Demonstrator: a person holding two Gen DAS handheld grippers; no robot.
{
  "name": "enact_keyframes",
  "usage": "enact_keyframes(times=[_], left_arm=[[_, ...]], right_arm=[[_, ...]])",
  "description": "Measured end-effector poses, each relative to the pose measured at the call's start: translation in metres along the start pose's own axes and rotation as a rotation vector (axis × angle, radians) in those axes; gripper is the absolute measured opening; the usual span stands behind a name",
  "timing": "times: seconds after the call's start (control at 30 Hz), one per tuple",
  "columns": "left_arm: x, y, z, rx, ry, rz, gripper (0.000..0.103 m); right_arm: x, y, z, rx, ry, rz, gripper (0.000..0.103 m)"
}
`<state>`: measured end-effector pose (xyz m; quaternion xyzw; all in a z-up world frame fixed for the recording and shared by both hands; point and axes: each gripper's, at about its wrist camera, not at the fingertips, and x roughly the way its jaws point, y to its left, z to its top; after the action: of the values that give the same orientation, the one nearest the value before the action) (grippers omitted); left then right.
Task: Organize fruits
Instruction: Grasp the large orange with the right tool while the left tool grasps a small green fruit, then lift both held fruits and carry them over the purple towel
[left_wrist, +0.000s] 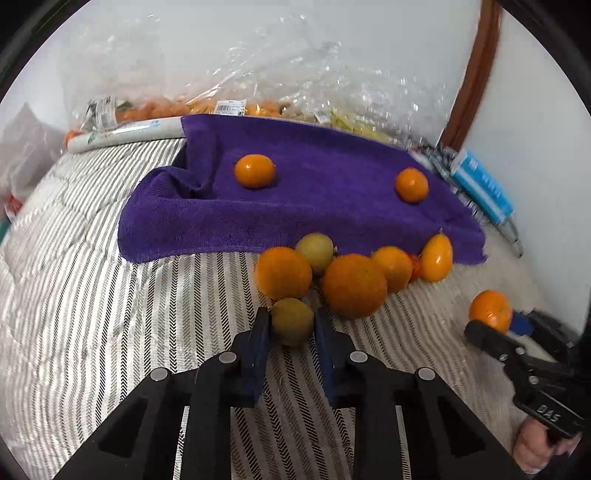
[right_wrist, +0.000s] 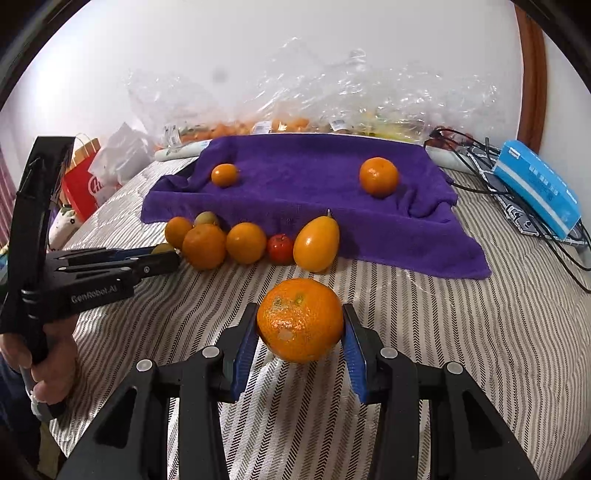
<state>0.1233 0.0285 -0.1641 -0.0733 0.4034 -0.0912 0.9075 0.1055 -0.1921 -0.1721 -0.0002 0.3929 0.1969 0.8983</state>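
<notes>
Left wrist view: blue ribbed fingers of the left gripper pinching a small, dull yellow-green fruit, held dead centre, just short of the cluster of smooth oranges. Beyond: plush purple towel, two small oranges resting apart on top.

Right wrist view: fingers of the right gripper clamped on a dimpled, round orange, raised over the striped bedspread. Towel straight ahead, past an oval yellow fruit; nearer to this hand.

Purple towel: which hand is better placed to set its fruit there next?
Right, probably. The right gripper holds an orange clear of the pile, facing the purple towel. The left gripper has only just gripped a greenish fruit beside the cluster.
</notes>
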Motion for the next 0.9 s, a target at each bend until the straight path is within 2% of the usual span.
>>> enact_keyframes(times=[0.17,0.33,0.67,0.9], left_arm=[[-0.018,-0.002,-0.002,-0.004,-0.097,-0.026,0.023],[-0.034,-0.008,-0.004,0.02,-0.19,-0.005,0.023],[-0.035,0.0,-0.002,-0.021,-0.204,0.01,0.023],[-0.038,0.001,-0.002,-0.031,-0.225,0.015,0.023]], right_arm=[[-0.002,-0.003,0.0,0.021,-0.013,0.0,0.043],[-0.004,-0.006,0.0,0.038,-0.027,0.002,0.043],[-0.01,-0.012,-0.001,0.068,-0.06,-0.002,0.043],[-0.02,-0.019,-0.003,0.124,-0.115,0.004,0.043]])
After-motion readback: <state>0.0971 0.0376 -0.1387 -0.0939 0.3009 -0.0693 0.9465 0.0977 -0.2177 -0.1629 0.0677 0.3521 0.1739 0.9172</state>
